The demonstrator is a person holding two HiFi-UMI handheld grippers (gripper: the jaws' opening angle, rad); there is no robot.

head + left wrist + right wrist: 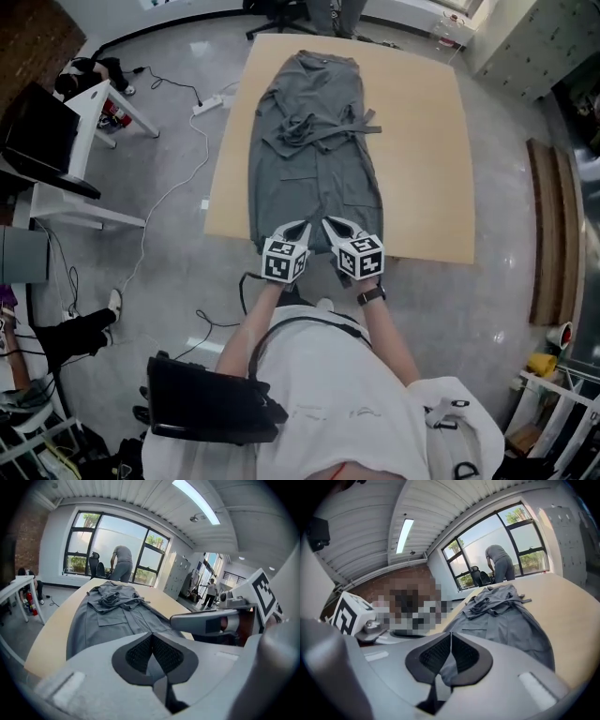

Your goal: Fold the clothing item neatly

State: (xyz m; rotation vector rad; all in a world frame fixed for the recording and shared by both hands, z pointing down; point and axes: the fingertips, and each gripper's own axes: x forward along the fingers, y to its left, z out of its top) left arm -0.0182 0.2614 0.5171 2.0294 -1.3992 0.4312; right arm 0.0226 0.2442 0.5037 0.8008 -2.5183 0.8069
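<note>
From the head view, the near hem of the grey garment (314, 169) lies hidden under the left gripper (302, 227) and right gripper (330, 225). In each gripper view, the gripper's own body covers the near edge of the worktop (51, 634), and most of the pinched cloth sits out of sight between the fingers (140, 654). The person at the window (122, 562) is too small to tell what they handle.
</note>
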